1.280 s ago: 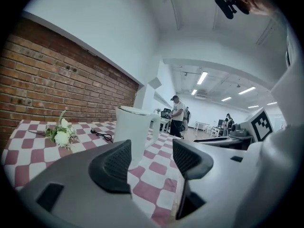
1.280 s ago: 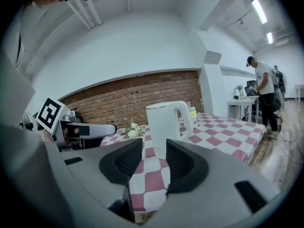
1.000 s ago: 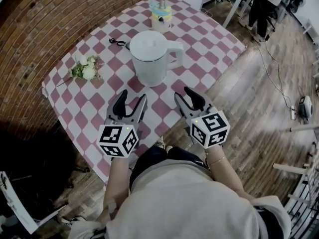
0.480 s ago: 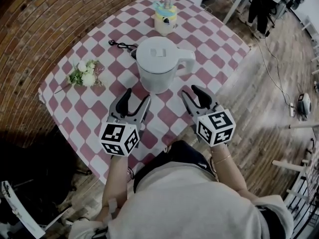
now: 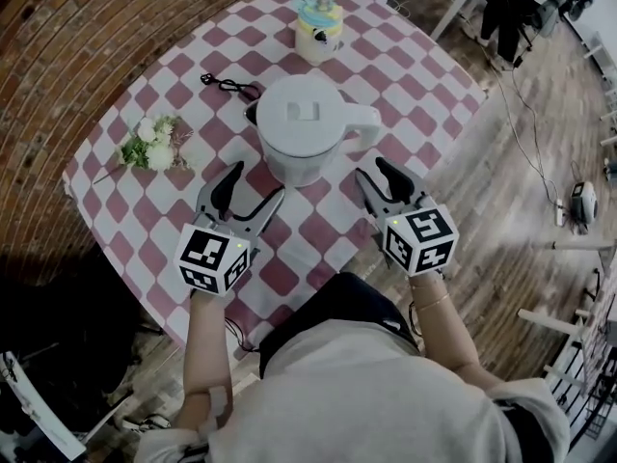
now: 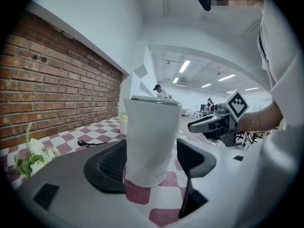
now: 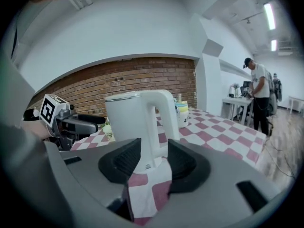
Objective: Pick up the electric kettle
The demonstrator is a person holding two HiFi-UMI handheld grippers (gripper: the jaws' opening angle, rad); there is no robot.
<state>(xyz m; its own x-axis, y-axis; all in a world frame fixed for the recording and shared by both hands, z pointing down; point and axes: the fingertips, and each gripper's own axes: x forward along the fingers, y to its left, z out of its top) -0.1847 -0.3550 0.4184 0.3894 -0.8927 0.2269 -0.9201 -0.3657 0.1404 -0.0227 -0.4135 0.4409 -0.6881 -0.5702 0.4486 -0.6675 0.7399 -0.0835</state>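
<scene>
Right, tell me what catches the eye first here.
A white electric kettle stands mid-table on the red-and-white checked cloth. The left gripper and right gripper hover on its near side, their jaws just opened wider, nothing between them yet. A bunch of white flowers lies toward the cloth's left edge.

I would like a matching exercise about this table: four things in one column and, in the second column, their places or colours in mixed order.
Things
1. electric kettle
2. bunch of flowers
3. cable
4. yellow jar

Places and colours
A. at the far end of the table
B. black, lying beside the kettle's base
C. white, in the middle of the table
D. near the table's left edge in the head view

Pairs: 1-C, 2-D, 3-B, 4-A
</scene>
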